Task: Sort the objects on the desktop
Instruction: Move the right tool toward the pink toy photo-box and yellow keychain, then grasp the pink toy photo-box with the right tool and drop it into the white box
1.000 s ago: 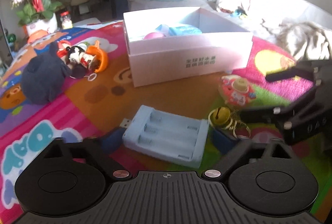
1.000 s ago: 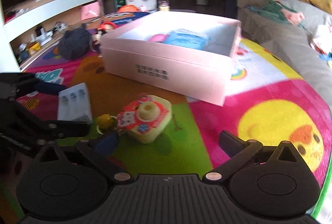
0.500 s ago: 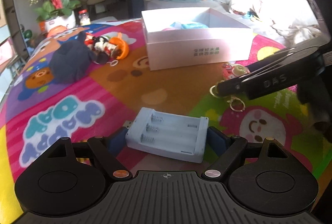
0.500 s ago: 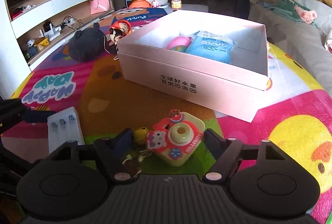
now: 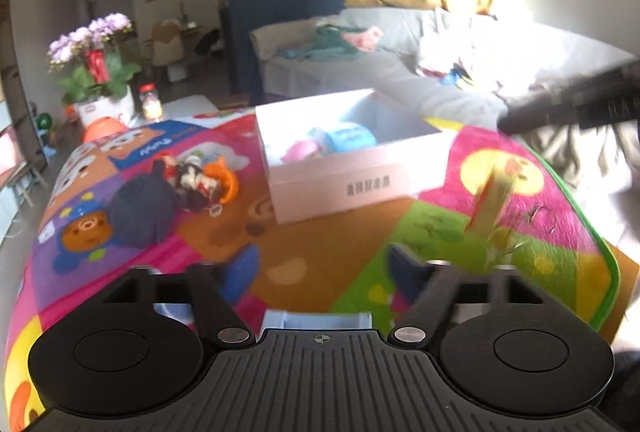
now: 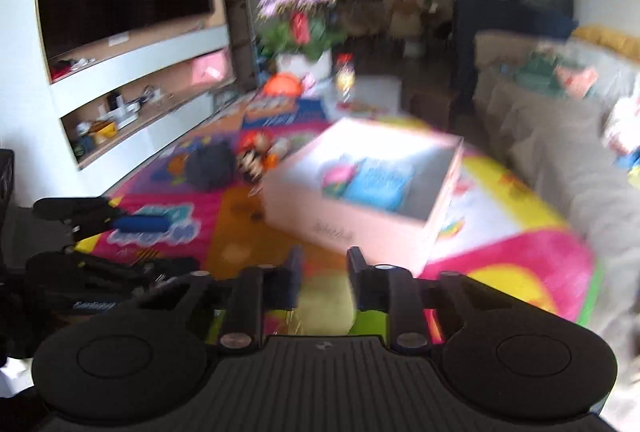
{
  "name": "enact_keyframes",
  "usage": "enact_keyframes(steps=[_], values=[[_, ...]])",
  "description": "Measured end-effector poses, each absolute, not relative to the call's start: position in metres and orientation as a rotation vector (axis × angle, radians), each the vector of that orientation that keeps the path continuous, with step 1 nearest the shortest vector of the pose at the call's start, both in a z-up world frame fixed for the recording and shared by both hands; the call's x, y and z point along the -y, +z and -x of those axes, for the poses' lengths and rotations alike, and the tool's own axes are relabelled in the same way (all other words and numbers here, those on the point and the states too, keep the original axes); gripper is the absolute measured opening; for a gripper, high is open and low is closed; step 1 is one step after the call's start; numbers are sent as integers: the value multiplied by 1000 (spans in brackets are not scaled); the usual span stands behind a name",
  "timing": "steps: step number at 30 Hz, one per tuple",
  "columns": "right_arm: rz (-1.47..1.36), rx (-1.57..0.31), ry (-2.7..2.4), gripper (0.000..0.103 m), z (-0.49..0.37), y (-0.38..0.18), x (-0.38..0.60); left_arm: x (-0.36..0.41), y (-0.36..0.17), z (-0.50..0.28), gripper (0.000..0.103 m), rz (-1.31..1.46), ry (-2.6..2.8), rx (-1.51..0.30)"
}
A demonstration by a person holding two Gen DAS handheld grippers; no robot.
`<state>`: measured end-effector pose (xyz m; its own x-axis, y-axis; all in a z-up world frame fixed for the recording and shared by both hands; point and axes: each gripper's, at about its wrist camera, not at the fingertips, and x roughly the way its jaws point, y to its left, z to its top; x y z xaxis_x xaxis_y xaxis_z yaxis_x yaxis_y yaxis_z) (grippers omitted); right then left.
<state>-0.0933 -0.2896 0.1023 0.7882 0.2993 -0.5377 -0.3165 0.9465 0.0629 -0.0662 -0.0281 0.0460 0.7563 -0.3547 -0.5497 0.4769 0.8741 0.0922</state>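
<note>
The left gripper (image 5: 320, 266) has its jaws apart, and the pale blue battery case (image 5: 316, 320) shows only as a sliver between them at the near edge of the mat (image 5: 280, 248); whether they touch it I cannot tell. The right gripper (image 6: 322, 278) has its jaws drawn close on something pale that looks like the toy camera (image 6: 324, 306), though blur hides the contact. In the left view the camera (image 5: 492, 199) hangs above the mat, streaked with motion.

The box (image 5: 352, 167) sits mid-mat, already holding a pink item and a blue packet (image 6: 378, 183). To do this well, carry the camera over the near wall, lower it into the free space right of the packet, then release. The trailing keyring may snag the rim, so clear it first.
</note>
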Motion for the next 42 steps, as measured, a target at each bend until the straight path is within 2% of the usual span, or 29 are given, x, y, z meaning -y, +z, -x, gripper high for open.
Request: enact_keyframes(steps=[5,7,8,9,10,11,17,20,23,25,26,27,31,33,34,35,36,42], values=[[-7,-599,365,22,92,94,296,27,12,73,96,-283,-435,-640],[-26,-614,360,26,91,84,298,24,1,69,97,-272,-410,-679],[-28,-624,352,40,90,80,299,23,-4,67,97,-264,-395,-693],[-17,-628,332,62,90,74,298,22,-7,65,100,-258,-382,-701],[2,-623,307,72,93,68,297,20,-9,65,101,-248,-374,-706],[27,-616,287,78,96,61,295,18,-10,64,102,-232,-368,-707],[58,-707,248,78,99,20,287,13,-13,59,103,-159,-361,-740],[-12,-724,214,85,91,11,289,15,-13,60,103,-157,-359,-741],[-58,-757,168,84,80,5,288,16,-14,60,103,-157,-357,-740],[-39,-752,159,75,78,2,281,16,-14,61,103,-152,-351,-731],[-20,-749,181,65,79,3,277,17,-14,63,103,-153,-356,-724],[-5,-750,202,62,80,4,273,18,-14,64,103,-155,-374,-718],[56,-733,216,61,82,5,262,30,-13,64,103,-214,-394,-691],[48,-731,218,56,81,7,263,33,-12,62,103,-225,-390,-685],[37,-734,224,55,80,9,264,34,-12,61,100,-228,-388,-682],[26,-737,229,51,80,10,267,34,-12,61,90,-232,-387,-675],[23,-736,234,49,80,12,268,34,-10,62,85,-232,-395,-667],[10,-722,253,46,86,23,275,35,-5,71,85,-259,-413,-636]])
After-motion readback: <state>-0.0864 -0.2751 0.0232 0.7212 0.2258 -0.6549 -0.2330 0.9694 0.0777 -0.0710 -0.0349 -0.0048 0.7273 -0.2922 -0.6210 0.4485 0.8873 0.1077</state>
